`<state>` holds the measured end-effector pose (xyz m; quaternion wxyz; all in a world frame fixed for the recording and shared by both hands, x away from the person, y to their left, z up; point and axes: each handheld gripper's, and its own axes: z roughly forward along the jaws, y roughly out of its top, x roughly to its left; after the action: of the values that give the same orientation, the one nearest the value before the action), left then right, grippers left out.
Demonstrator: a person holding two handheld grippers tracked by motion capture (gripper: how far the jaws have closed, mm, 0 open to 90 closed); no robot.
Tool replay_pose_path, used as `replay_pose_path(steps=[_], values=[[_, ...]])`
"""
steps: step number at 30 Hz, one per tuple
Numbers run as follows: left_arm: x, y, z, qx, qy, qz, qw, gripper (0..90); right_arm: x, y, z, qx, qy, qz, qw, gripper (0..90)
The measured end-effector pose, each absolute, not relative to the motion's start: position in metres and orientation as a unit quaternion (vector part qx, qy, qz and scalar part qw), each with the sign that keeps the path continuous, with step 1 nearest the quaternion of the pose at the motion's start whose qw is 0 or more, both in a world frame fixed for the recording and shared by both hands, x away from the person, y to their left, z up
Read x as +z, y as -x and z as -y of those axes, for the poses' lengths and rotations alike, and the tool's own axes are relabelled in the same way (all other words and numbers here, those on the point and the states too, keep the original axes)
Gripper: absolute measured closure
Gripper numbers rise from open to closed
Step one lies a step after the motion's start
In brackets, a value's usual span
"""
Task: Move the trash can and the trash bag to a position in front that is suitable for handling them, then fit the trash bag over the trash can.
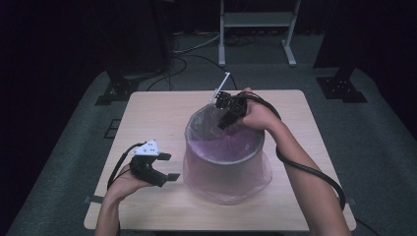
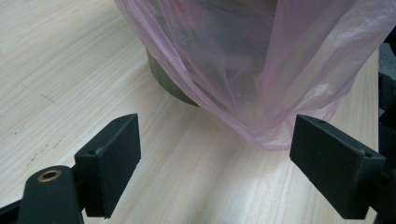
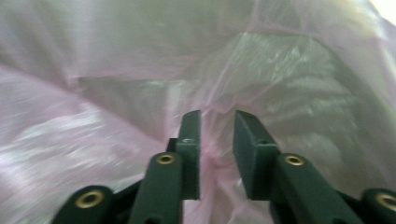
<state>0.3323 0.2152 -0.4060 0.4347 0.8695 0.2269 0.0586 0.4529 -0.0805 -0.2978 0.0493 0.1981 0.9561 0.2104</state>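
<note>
While the person stands at the near edge, the scene reads so:
Table (image 1: 147, 113): pale wood, bearing everything.
Bin (image 1: 223, 169): a round grey one near the table's middle, upright.
Bag (image 1: 255, 179): thin pink plastic lining the bin, draped over the rim and down the outside.
Right gripper (image 1: 223, 123): dipped over the far rim into the bin, jaws a narrow gap apart, a fold of bag (image 3: 215, 154) between them; whether the pads press it I cannot tell.
Left gripper (image 1: 169, 167): low beside the bin's left, jaws wide, empty, apart from the bag's hem (image 2: 275, 135).
</note>
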Motion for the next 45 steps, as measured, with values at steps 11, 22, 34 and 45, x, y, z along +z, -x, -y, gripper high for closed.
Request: replay_pose_path(steps=[11, 22, 34, 45], values=[[-0.409, -0.334, -0.216, 0.065, -0.869, -0.232, 0.433, 14.2, -0.276, -0.426, 0.136, 0.317, -0.223, -0.921, 0.038, 46.4], [-0.411, -0.335, -0.216, 0.067, -0.868, -0.238, 0.432, 9.1, -0.272, -0.413, 0.173, 0.35, -0.251, -0.901, 0.048, 31.1], [-0.41, -0.335, -0.216, 0.067, -0.868, -0.237, 0.431, 9.0, -0.276, -0.408, 0.202, 0.372, -0.275, -0.885, 0.058, 27.8], [-0.409, -0.335, -0.218, 0.069, -0.866, -0.24, 0.433, 9.0, -0.282, -0.406, 0.216, 0.378, -0.29, -0.877, 0.064, 27.2]])
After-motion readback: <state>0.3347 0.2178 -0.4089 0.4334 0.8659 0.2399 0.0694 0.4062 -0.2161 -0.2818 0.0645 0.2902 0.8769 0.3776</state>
